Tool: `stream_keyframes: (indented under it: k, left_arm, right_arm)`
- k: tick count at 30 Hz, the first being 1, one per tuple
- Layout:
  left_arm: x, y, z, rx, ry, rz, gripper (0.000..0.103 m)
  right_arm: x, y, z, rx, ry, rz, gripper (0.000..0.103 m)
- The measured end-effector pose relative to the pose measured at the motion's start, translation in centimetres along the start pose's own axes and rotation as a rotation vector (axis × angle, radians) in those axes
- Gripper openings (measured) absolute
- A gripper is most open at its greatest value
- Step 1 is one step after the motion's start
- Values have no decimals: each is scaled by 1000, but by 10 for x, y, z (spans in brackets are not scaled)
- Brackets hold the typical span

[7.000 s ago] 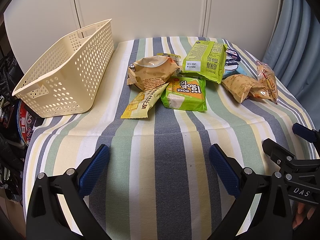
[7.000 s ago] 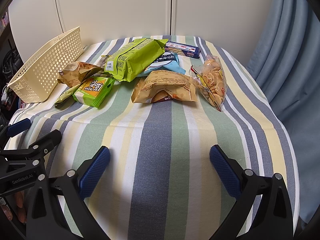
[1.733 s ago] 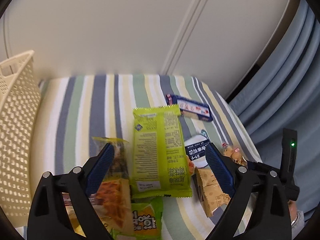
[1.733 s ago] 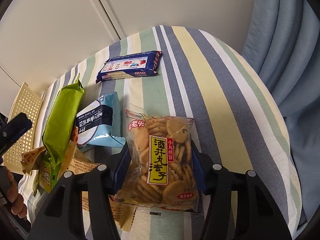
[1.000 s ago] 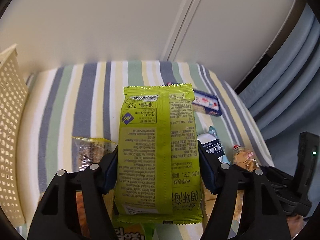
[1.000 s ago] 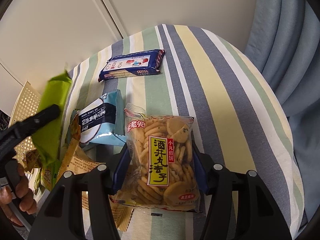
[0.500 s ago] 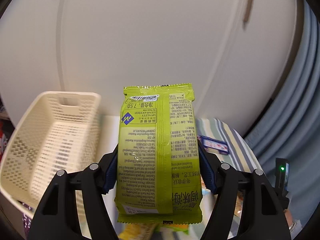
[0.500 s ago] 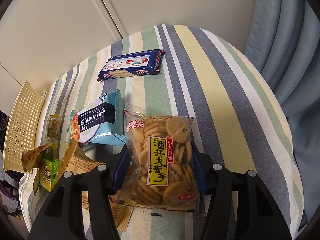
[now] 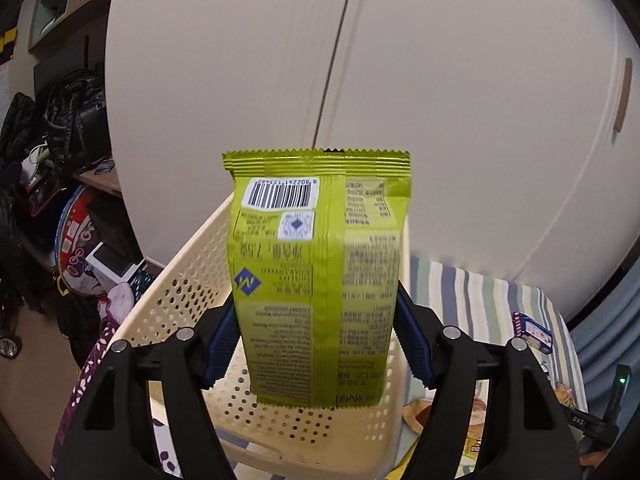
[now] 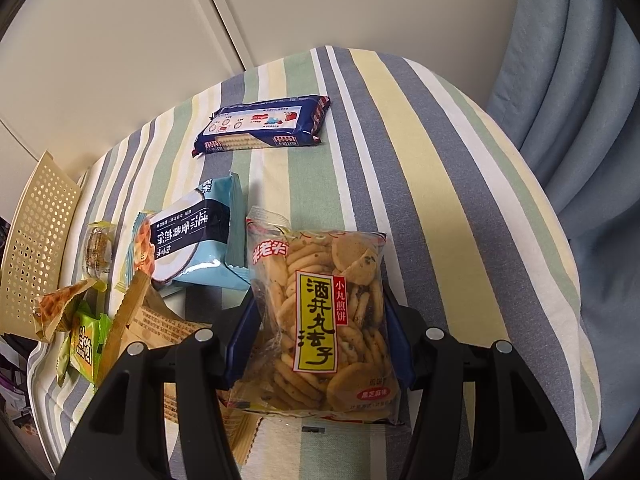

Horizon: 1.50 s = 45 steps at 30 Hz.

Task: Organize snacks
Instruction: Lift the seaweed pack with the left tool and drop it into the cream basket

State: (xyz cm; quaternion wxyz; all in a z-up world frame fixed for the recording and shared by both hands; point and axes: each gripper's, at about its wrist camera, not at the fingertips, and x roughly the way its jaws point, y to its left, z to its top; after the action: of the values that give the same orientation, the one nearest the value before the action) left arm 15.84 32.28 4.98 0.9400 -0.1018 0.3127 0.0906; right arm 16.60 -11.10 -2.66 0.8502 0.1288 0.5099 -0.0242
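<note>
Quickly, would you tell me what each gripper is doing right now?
Left gripper: closed on the green snack bag, above the basket.
Right gripper: closed on the cracker bag.

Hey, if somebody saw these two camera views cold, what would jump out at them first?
Probably the green snack bag, clamped upright in the left gripper and held above the cream perforated basket. Next, the clear bag of round crackers with its yellow label, pinched in the right gripper over the striped tablecloth. Beyond it lie a dark blue biscuit pack and a light blue packet.
</note>
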Motion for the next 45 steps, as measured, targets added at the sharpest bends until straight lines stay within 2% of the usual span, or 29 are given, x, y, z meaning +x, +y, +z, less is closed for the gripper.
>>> stream_keyframes:
  k: [1, 2, 6, 13, 17, 21, 28, 34, 42, 45]
  left_arm:
    - [2, 3, 0, -9, 3, 10, 77]
    - [3, 9, -1, -19, 7, 11, 85]
    - [3, 19, -4, -31, -5, 22, 95]
    - [0, 52, -4, -108, -29, 10, 96]
    - [-7, 59, -3, -129, -53, 17, 97]
    - [-14, 60, 0, -140, -78, 6, 100]
    - [-21, 63, 2, -148, -107, 10, 100]
    - [-26, 71, 4, -158, -130, 51, 100]
    - [-38, 78, 8, -158, -173, 92, 100]
    - [-42, 80, 9, -148, -185, 106, 100]
  right_arm:
    - [0, 0, 0, -1, 0, -2, 57]
    - [1, 0, 0, -2, 0, -3, 56]
    - [1, 1, 0, -3, 0, -3, 56]
    - [1, -2, -2, 8, -8, 10, 55]
    - [-5, -6, -3, 23, -28, 15, 52]
    - [-18, 1, -6, -2, -74, -6, 52]
    - [-49, 29, -1, -38, -144, 21, 52]
    - [-77, 100, 13, -136, -198, 136, 52]
    - [-90, 252, 23, -350, -192, 372, 52]
    - [-83, 302, 25, -406, -182, 402, 52]
